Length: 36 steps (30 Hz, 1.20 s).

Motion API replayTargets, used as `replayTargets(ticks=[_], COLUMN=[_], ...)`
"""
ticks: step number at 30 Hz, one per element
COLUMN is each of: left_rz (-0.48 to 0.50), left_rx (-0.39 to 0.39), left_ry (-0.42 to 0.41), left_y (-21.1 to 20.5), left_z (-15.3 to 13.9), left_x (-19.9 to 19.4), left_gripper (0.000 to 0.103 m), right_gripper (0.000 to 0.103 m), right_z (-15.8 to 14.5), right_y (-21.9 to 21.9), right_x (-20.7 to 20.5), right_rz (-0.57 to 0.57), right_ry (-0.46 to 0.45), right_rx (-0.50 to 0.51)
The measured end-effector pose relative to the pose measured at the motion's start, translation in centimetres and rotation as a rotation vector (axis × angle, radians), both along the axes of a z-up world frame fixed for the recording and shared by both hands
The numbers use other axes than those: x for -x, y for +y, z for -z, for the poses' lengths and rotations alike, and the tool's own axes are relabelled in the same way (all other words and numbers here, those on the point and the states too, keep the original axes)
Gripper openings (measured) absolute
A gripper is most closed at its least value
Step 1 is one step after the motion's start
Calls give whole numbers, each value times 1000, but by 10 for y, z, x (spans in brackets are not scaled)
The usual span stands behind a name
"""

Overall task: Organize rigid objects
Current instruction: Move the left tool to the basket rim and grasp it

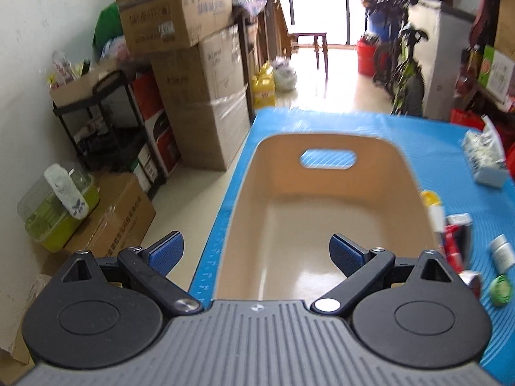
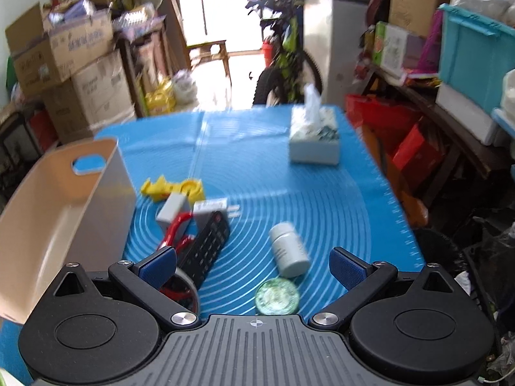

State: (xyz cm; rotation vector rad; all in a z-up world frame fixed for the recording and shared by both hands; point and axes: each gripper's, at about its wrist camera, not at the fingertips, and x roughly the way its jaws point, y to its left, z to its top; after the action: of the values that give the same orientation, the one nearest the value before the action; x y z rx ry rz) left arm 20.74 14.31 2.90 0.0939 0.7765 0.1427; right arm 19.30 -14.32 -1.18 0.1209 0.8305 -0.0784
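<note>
Left wrist: left gripper (image 1: 256,251) spread wide over beige bin (image 1: 244,193).

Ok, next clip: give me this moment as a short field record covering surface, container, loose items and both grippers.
surface: blue mat with white rings
container: beige bin, empty, at the mat's left edge
loose items: yellow plastic piece, white charger, black remote, red-handled tool, white pill bottle lying on its side, green round tin
other: tissue box at the far side of the mat
left gripper: open, empty, over the bin
right gripper: open, empty, above the tin and bottle
progress: nothing in the bin yet
</note>
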Motion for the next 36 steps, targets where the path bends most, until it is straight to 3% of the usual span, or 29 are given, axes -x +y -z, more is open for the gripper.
replayTargets(ticks=[3,7,13,16,25,29,33,36], left_rz=[-2,17,39,31,35,41,28,28], left_rx=[8,43,76,75,102,106,115,119], left_ry=[49,98,176,210,277,289,306,306], left_y=[12,21,29,37,46,48,51,51], left_z=[12,25,40,48,58,59,61,61], left_x=[-7,-10,-12,-15,-15,-14,-15,-15], left_gripper=[88,87,86,81,51,30,21,20], right_gripper=[98,92,87,85,75,66,54,41], right_z=[19,39,53,58,69,71,76,75], right_y=[13,21,19,20,35,39,41,40], right_x=[-9,-17,-24,-27,-35,-37,-40,-40], right_rz=[-48,-82,-105,-119,-179,-212,-227,-231], right_ry=[72,135,183,209,228,227,246,242], right_rx=[51,99,65,45,53,26,-3,-47])
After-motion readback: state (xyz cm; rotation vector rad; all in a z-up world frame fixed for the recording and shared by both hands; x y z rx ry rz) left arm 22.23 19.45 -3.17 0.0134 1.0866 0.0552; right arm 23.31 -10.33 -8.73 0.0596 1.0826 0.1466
